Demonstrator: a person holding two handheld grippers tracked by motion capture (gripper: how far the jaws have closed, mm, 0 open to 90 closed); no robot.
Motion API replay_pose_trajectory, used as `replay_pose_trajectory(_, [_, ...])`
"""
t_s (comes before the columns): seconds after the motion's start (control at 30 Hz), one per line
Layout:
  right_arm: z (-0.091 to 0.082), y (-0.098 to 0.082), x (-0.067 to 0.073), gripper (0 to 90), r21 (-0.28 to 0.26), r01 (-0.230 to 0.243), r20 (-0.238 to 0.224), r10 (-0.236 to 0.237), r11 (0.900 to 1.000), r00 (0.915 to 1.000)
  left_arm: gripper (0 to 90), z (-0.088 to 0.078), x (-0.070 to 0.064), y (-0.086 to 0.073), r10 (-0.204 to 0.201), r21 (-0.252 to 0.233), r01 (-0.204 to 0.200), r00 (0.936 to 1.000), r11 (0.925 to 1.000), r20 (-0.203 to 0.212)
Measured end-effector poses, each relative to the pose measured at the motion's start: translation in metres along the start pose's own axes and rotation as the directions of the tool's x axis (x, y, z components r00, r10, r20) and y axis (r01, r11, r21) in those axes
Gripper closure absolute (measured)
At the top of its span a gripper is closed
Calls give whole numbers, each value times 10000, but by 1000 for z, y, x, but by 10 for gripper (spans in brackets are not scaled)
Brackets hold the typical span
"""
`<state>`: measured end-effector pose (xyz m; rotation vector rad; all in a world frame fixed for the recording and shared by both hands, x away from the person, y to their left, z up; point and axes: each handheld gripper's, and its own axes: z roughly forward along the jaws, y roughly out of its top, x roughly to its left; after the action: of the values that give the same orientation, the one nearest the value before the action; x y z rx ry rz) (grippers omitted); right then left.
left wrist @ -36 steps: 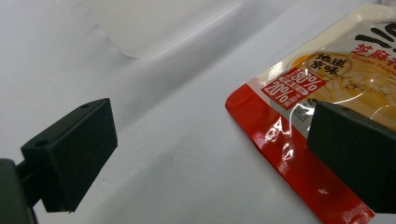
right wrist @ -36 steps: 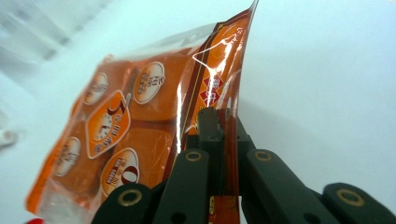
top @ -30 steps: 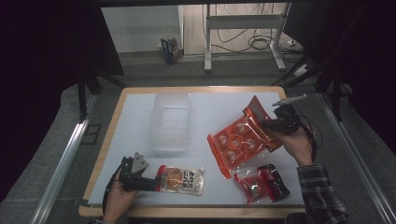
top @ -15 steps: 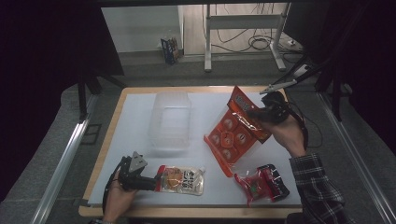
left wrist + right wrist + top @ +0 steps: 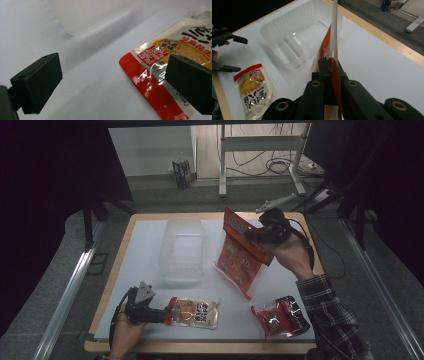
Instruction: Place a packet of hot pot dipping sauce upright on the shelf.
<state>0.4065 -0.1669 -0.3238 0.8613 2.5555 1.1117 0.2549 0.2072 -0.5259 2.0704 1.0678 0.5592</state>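
Note:
My right gripper is shut on the top edge of a red-orange snack packet. It holds the packet tilted in the air just right of the clear plastic container. In the right gripper view the jaws pinch the packet's thin edge, with the container beyond. My left gripper rests open near the table's front edge, at the red end of a spouted yellow pouch. In the left gripper view the pouch lies partly under the right jaw, and the pads do not press on it.
A red-and-black packet lies at the front right of the white mat. The table's wooden edge frames the mat. Dark floor, table legs and cables lie beyond the far side.
The right gripper has risen and moved left and away with the red-orange packet, which now hangs steeper, closer to the container. The left gripper and the pouch have stayed put.

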Motion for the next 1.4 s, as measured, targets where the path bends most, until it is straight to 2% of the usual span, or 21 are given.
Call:
replay_pose_trajectory(0.07, [1,5,2,889,-42,82,-92,-82,10000,9999,12,0,0,0,4,-2,-4,10000,10000,-18])
replay_pose_trajectory(0.2, [3,15,4,889,-27,303,88,-303,9995,9995,12,0,0,0,20,14,-19,10000,10000,-31])
replay_pose_trajectory(0.27, [5,21,1,890,-15,290,327,-290,9996,9990,12,0,0,0,30,38,-29,10000,10000,-40])
replay_pose_trajectory(0.4, [6,28,-5,890,-65,195,427,-192,9998,9989,12,0,0,0,-1,39,1,10000,10000,-46])
replay_pose_trajectory(0.47, [6,34,-9,889,-227,30,320,-23,9997,9995,12,0,-1,0,3,45,-2,10000,10000,-60])
replay_pose_trajectory(0.7, [10,49,-12,890,-538,-94,60,97,9985,9999,13,0,-1,0,23,44,-23,10000,10000,-74])
replay_pose_trajectory(1.4, [32,101,-5,889,-1116,-299,-241,274,9933,9993,13,-1,0,0,7,2,-7,10000,10000,-76])
